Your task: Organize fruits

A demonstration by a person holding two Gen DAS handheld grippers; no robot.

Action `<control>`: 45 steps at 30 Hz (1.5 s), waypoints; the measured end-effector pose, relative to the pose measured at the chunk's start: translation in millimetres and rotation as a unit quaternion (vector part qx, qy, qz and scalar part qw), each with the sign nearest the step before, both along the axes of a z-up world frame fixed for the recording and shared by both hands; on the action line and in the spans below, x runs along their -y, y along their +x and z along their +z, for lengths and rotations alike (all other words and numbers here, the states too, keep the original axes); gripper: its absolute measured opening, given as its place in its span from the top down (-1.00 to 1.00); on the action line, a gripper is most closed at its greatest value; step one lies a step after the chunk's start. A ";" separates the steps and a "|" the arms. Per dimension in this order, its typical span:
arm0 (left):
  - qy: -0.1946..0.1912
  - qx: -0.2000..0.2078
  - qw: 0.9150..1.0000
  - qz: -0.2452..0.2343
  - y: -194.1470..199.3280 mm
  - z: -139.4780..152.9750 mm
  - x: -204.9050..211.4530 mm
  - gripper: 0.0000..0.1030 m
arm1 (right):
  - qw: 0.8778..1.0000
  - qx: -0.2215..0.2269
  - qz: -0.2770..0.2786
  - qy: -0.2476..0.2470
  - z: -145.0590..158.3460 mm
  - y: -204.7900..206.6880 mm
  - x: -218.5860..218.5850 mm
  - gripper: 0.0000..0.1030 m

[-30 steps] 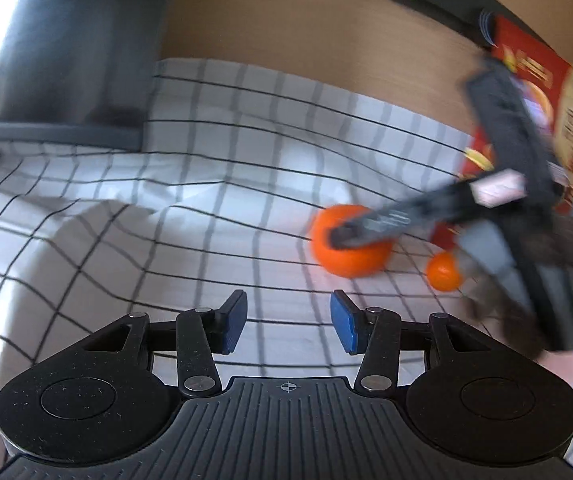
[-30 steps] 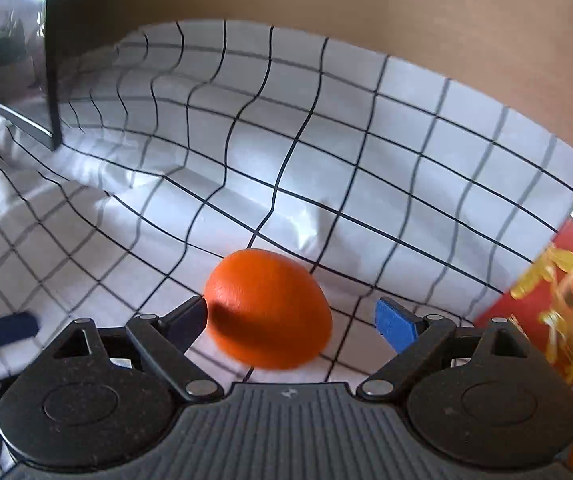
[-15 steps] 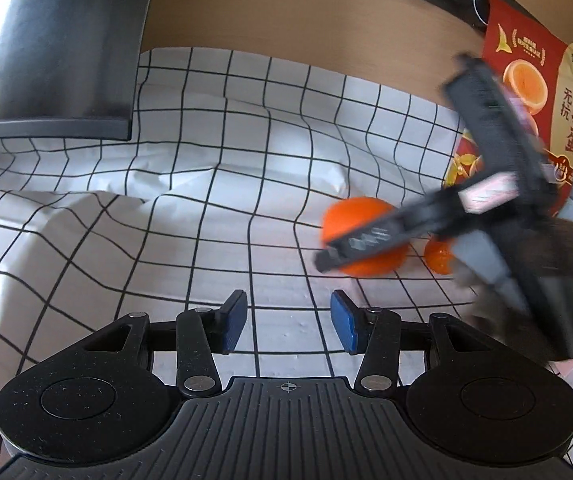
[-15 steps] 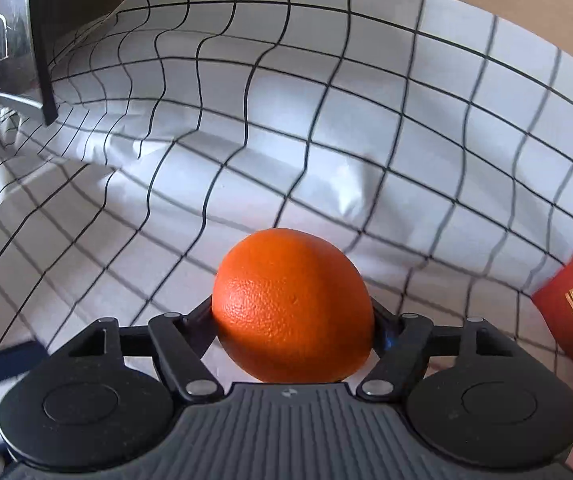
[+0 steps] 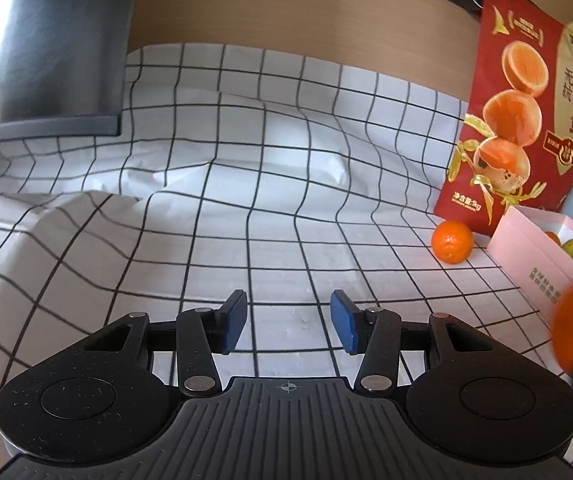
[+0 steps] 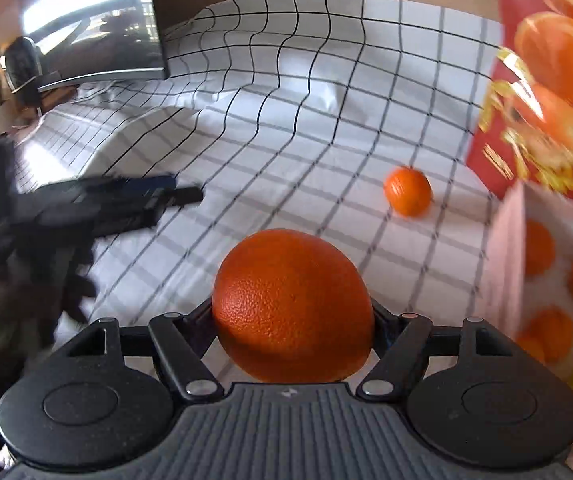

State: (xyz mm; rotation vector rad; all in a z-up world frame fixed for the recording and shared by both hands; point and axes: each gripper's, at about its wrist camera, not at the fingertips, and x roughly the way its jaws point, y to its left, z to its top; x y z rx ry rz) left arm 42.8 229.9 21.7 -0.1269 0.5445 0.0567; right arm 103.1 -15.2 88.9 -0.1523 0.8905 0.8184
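right gripper [image 6: 292, 320] clamping large orange [image 6: 292, 304], left gripper [image 5: 288, 326] empty

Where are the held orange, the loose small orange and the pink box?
Held orange [image 6: 292, 306], right wrist view, middle of peel.
Small orange [image 5: 452, 242], left wrist view, its centre.
Pink box [image 5: 526, 250], left wrist view, near wall.

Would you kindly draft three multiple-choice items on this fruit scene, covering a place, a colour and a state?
1. Where does the small loose orange lie?
A. on the checked cloth beside the red bag
B. inside the pink box
C. between the left gripper's jaws

2. What colour are the left gripper's pads?
A. red
B. blue
C. green

3. The right gripper is:
A. empty
B. out of view
C. clamping the large orange

Answers: 1 A, it sits on the cloth by the bag; 2 B, blue pads show; 3 C, both fingers press the fruit.
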 end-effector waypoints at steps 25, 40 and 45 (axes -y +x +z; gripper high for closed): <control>0.012 -0.047 0.996 -0.076 131.9 -2.1 134.5 -0.08 | 0.991 0.112 0.065 0.038 -67.4 -87.3 65.8 -0.62; 0.062 -0.079 0.991 -0.094 152.0 -14.8 179.6 0.05 | 0.992 0.096 0.059 0.062 -66.2 -93.4 74.8 -0.65; 0.068 -0.073 0.991 -0.092 142.5 -14.5 173.8 0.07 | 0.992 0.093 0.061 0.063 -66.4 -92.4 75.9 -0.67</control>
